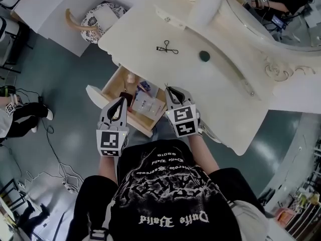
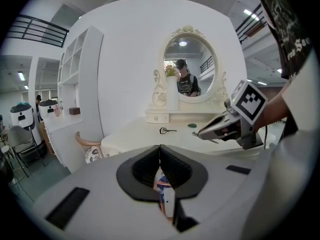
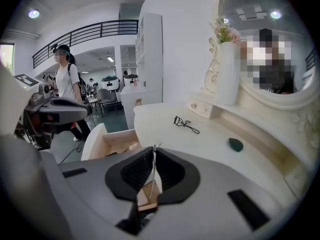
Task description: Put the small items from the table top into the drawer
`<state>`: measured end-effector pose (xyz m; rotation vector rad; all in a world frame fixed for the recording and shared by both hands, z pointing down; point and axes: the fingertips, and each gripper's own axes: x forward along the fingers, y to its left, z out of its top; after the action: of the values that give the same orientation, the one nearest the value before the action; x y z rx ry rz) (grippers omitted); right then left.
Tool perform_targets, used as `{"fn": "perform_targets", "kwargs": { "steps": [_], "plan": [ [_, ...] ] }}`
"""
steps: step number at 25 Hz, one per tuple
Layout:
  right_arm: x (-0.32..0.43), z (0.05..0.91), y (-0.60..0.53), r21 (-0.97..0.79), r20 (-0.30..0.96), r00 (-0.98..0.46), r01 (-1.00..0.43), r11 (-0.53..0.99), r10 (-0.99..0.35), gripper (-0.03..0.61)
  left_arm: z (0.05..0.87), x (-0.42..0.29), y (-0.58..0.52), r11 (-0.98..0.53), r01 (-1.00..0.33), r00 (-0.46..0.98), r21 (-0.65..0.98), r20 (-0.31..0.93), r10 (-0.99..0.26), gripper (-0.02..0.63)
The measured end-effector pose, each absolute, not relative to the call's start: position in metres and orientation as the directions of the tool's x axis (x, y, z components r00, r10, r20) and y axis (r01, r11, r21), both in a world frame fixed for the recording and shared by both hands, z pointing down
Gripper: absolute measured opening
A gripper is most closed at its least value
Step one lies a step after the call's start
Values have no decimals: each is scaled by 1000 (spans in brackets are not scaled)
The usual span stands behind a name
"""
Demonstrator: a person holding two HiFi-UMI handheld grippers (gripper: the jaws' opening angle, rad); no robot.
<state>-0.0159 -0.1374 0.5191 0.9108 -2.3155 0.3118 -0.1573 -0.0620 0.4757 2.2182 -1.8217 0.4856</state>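
Note:
A black eyelash curler (image 1: pixel 167 47) (image 3: pixel 186 124) and a dark green oval item (image 1: pixel 204 55) (image 3: pixel 235 144) lie on the white dressing table (image 1: pixel 220 94). Below the table's front edge the wooden drawer (image 1: pixel 108 87) (image 3: pixel 107 139) stands pulled out, with several small items inside. My left gripper (image 1: pixel 120 100) (image 2: pixel 160 151) hovers over the drawer's front, shut and empty. My right gripper (image 1: pixel 169 89) (image 3: pixel 153 151) is above the table's front edge beside the drawer, shut on a thin metal piece whose tips stick out past the jaws; what it is I cannot tell.
A chair with a patterned cushion (image 1: pixel 103 16) stands left of the table. An oval mirror (image 1: pixel 271 14), a white vase (image 3: pixel 227 74) and a small drawer box (image 1: pixel 170 11) sit at the table's back. A person (image 3: pixel 67 84) stands further off. Cables (image 1: pixel 60 169) lie on the floor.

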Motion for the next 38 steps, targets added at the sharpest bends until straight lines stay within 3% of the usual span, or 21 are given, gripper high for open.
{"fn": "perform_targets", "kwargs": {
  "steps": [19,38],
  "plan": [
    [-98,552,-105,-48,657,-640,-563,825,-399,29,483,-182,-46,-128,-992,108,-18,419,-901,16],
    [-112,636,-136,-9,715,-505,-697,717,-483,29,502,-203,-68,-116,-993,109,13,446,-888,17]
  ]
}}
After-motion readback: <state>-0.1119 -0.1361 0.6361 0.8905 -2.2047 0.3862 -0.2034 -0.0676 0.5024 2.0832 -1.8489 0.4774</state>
